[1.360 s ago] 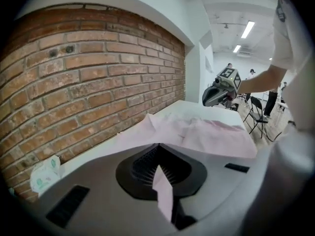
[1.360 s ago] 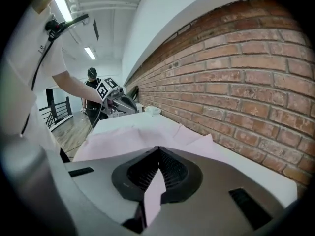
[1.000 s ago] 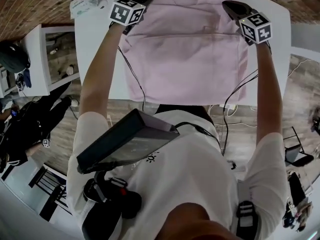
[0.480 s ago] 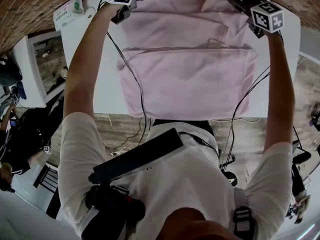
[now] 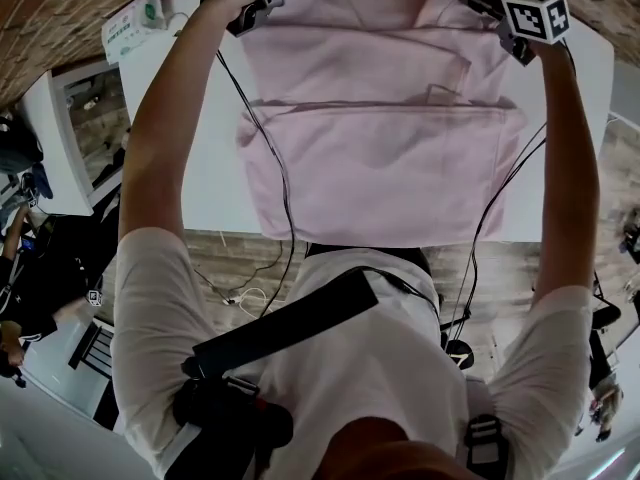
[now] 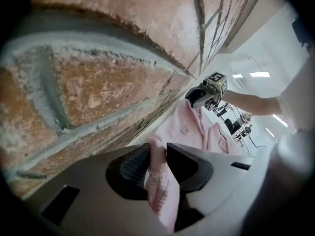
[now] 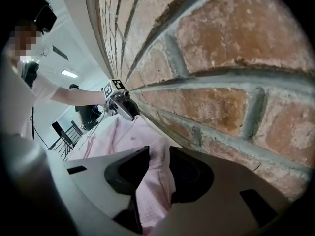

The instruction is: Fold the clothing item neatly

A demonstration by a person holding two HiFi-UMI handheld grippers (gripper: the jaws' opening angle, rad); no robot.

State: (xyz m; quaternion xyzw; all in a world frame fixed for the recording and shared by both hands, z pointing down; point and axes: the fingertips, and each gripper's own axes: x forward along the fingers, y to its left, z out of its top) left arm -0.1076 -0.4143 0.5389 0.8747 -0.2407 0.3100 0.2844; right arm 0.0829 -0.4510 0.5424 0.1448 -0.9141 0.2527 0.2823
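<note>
Fingers (image 6: 134, 165) of the left gripper (image 6: 157, 154) and of the right gripper (image 7: 158, 156) have just been opening and stand partly apart. Each has a pink edge of the shirt (image 5: 380, 158) between them, loose rather than pinched, as far as the views show. The shirt lies spread on the white tabletop (image 5: 215, 173), collar toward the brick wall (image 6: 98, 82). To release cleanly, draw both grippers off together and lift clear, so the laid corners do not drag.

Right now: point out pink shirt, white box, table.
pink shirt (image 5: 380, 168): head view, folded front panel.
white box (image 5: 128, 28): head view, top face.
table (image 5: 215, 193): head view, bare top left of shirt.
</note>
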